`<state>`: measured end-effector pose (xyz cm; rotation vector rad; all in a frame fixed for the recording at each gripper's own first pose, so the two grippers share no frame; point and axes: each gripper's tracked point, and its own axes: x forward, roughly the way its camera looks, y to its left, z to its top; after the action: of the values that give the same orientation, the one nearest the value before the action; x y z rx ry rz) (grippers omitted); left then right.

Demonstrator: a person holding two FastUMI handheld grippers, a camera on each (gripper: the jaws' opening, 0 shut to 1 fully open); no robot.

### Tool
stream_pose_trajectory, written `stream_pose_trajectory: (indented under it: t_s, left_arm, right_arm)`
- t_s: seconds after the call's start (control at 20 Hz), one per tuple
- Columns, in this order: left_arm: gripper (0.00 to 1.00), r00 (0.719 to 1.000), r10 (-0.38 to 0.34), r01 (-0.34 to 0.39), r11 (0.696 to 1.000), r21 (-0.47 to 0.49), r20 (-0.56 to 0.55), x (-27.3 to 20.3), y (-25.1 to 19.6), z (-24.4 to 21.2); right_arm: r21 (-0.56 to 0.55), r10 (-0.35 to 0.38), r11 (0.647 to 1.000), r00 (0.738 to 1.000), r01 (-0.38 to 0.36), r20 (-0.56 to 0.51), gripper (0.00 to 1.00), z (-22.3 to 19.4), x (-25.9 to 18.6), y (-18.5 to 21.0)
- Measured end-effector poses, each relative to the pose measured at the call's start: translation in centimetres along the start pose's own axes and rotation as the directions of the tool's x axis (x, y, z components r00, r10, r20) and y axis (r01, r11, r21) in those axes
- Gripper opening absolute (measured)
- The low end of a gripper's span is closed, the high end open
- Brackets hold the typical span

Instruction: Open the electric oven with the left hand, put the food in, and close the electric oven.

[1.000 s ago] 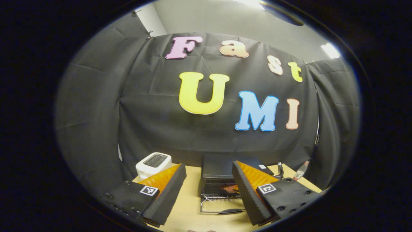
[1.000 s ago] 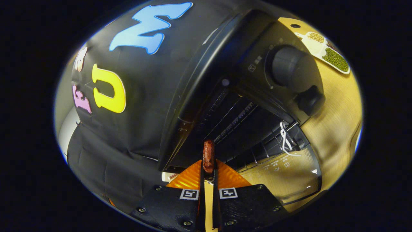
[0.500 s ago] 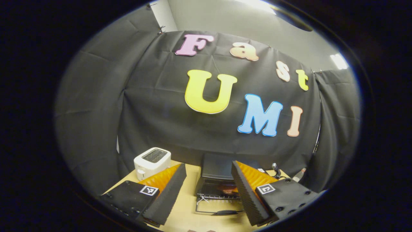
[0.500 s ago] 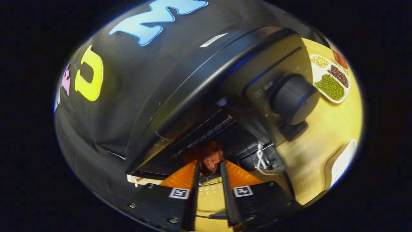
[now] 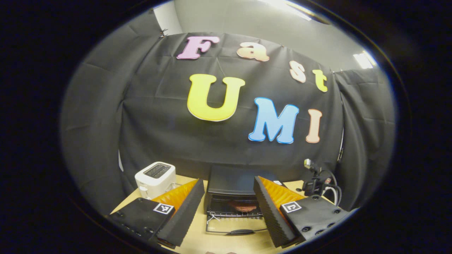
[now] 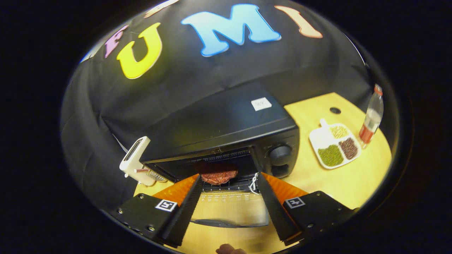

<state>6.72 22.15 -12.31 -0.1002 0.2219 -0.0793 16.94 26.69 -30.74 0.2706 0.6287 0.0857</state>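
Ahead of my right gripper (image 6: 229, 197) I see a black oven (image 6: 226, 130) with a reddish-brown piece of meat (image 6: 217, 175) inside. To its right, a white divided plate (image 6: 333, 145) holds green, dark brown and pale beans. To its left stands a white toaster (image 6: 134, 160). The table (image 6: 356, 176) is pale yellow wood-grain.

Dropped oven door (image 6: 229, 211) leaves oven mouth open; toaster (image 6: 136, 160) flanks it.
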Motion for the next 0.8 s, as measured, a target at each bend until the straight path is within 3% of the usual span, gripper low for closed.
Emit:
stream_pose_trajectory:
  t_s: [0.15, 0.35, 0.4, 0.6, 0.7, 0.8]
  left_arm:
    - [0.98, 1.000, 0.018, -0.018, 1.000, 0.012, 0.019, 0.5, -1.0, 0.1]
    - [0.97, 0.995, 0.007, -0.009, 1.000, 0.022, 0.099, 1.4, -3.2, 2.5]
    - [0.97, 0.995, 0.001, -0.003, 1.000, 0.022, 0.095, 1.8, -3.7, 2.4]
    - [0.97, 0.994, -0.019, 0.020, 1.000, -0.001, 0.112, 2.5, -5.7, 3.0]
    - [0.97, 0.996, -0.033, 0.033, 0.999, 0.012, 0.081, 3.1, -6.8, 1.9]
    - [0.92, 0.999, -0.038, 0.038, 0.999, 0.028, 0.004, 4.0, -7.4, -0.8]
  right_arm:
    - [-0.094, -0.008, 0.995, 0.983, 0.026, 0.184, 0.96, 5.4, -5.8, -1.1]
    - [-0.192, -0.030, 0.973, 0.896, 0.128, 0.444, 0.96, 13.6, -15.1, -3.0]
    - [-0.193, -0.026, 0.972, 0.880, 0.133, 0.474, 1.00, 14.8, -16.5, -3.0]
    - [-0.193, -0.012, 0.970, 0.819, 0.149, 0.574, 0.97, 17.9, -22.7, -3.1]
    - [-0.186, -0.005, 0.972, 0.805, 0.143, 0.593, 0.93, 18.6, -23.5, -3.2]
    - [-0.191, 0.001, 0.972, 0.810, 0.137, 0.586, 0.96, 18.3, -23.6, -3.5]
